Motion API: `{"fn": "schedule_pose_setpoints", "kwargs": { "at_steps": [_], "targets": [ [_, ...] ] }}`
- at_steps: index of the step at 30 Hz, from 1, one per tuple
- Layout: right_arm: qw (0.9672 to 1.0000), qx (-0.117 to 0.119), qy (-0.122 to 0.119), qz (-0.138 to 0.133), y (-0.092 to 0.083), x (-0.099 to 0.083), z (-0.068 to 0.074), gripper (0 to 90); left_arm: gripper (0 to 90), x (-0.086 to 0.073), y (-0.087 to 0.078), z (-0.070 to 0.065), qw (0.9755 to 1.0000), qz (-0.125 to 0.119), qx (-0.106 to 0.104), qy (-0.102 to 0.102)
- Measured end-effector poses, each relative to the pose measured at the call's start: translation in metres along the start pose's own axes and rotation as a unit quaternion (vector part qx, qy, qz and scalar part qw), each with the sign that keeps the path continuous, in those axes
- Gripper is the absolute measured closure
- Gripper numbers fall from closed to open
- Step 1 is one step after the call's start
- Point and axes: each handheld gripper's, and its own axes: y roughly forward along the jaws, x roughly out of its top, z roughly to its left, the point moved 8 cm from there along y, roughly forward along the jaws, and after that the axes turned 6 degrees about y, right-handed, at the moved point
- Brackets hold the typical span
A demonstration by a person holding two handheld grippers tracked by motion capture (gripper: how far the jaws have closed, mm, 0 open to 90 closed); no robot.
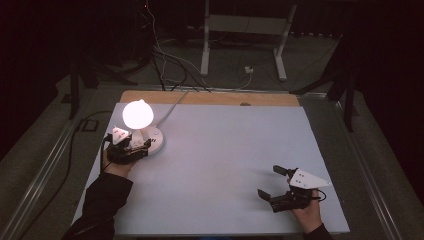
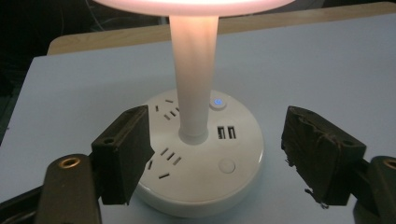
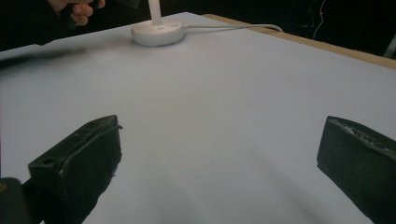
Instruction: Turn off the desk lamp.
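Left gripper (image 2: 215, 158) jaws parted, flanking lamp (image 2: 201, 154) base, pads clear of it; lamp lit, white round base with sockets, blue-lit button, glowing globe shade, far left on table (image 1: 225, 165); right gripper (image 1: 272, 182) open, empty, near right.

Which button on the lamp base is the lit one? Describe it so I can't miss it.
Find the glowing lamp at the table's far left and follow its white stem down to the round base. The lit button sits right beside the stem, ringed in blue; the plain button nearer the rim is dark.
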Motion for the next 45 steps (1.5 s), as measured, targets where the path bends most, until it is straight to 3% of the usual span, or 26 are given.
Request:
{"fn": "schedule_pose_setpoints", "kwargs": {
  "at_steps": [5,11,23,31,45],
  "targets": [
    [1.0000,0.000,0.001,-0.001,0.000,0.000,0.000,0.0,44.8,-0.004,0.005,-0.002,0.9998,0.014,0.008,0.013],
    [1.0000,0.002,0.002,0.000,0.000,0.000,0.000,0.0,64.9,-0.006,0.009,-0.005,0.9997,0.017,0.002,0.020],
    [1.0000,0.002,0.003,0.001,0.001,0.000,0.000,0.0,89.7,-0.010,0.017,-0.010,0.9987,0.034,-0.013,0.036],
    [1.0000,0.004,0.001,0.002,0.001,0.000,0.000,0.0,90.0,-0.015,0.025,-0.009,0.9977,0.053,-0.021,0.038],
    [1.0000,0.005,0.003,0.003,0.001,-0.001,0.000,0.0,90.0,-0.020,0.028,-0.008,0.9971,0.060,-0.026,0.040]
  ]
}}
